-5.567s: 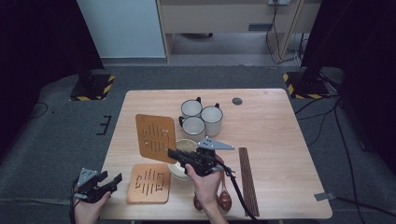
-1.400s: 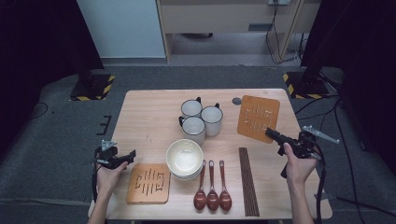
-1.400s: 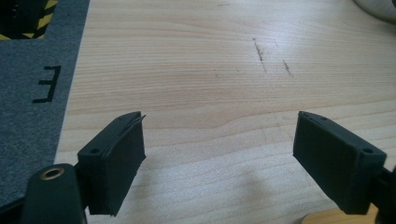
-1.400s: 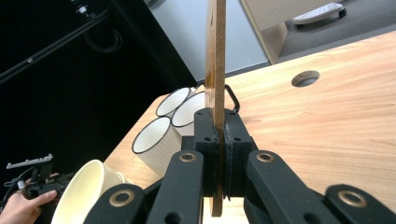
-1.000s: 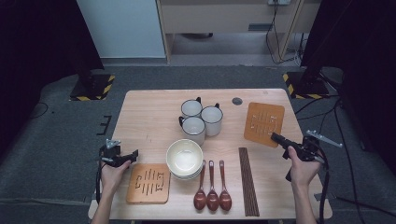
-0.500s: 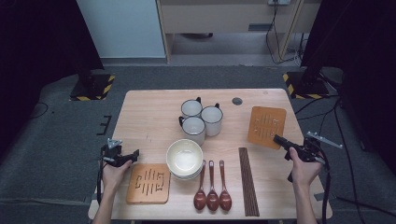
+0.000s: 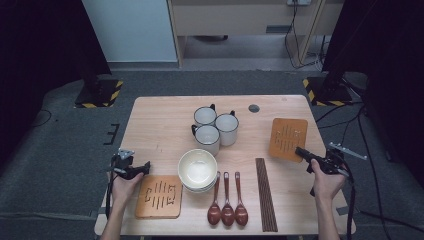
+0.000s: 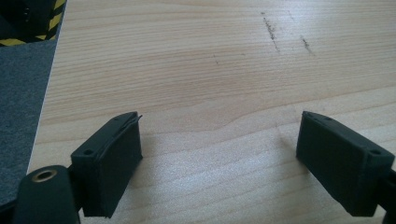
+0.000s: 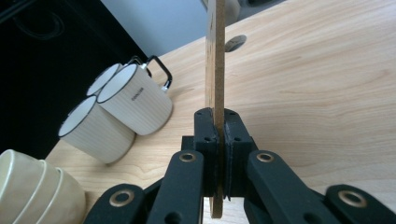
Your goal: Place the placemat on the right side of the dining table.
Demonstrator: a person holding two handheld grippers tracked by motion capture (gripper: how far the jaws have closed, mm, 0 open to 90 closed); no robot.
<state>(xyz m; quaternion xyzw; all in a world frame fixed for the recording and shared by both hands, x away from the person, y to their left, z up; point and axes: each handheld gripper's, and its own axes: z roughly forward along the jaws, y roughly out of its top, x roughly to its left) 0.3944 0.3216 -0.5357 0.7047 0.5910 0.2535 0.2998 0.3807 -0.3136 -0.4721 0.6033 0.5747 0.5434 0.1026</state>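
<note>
the right gripper (image 7: 301,152) is clamped on the near edge of a slotted wooden trivet (image 7: 288,138), which sits at the right side of the counter (image 7: 160,125), toward its far half. from above the trivet's long axis runs from the person toward the far edge, leaning slightly left, and its slots run the same way. in the right gripper view the board (image 9: 215,56) appears edge-on between the pressed pads (image 9: 206,135), rising straight up the picture away from the gripper (image 9: 217,154).

left of the trivet stand three white mugs (image 7: 215,126) in a tight cluster, handles dark, and a small dark disc (image 7: 254,108) lies near the far edge. nearer the person lie a bundle of dark chopsticks (image 7: 265,194), three wooden spoons (image 7: 228,202) side by side, bowls toward the person, and a stack of cream bowls (image 7: 198,170). nothing lies between the trivet and the right edge.

a second trivet (image 7: 159,196) lies at the front left, just beside the left gripper (image 7: 145,166). the left gripper view has its jaws standing wide apart over bare wood (image 8: 219,70), having just opened a little further, with nothing between them.
</note>
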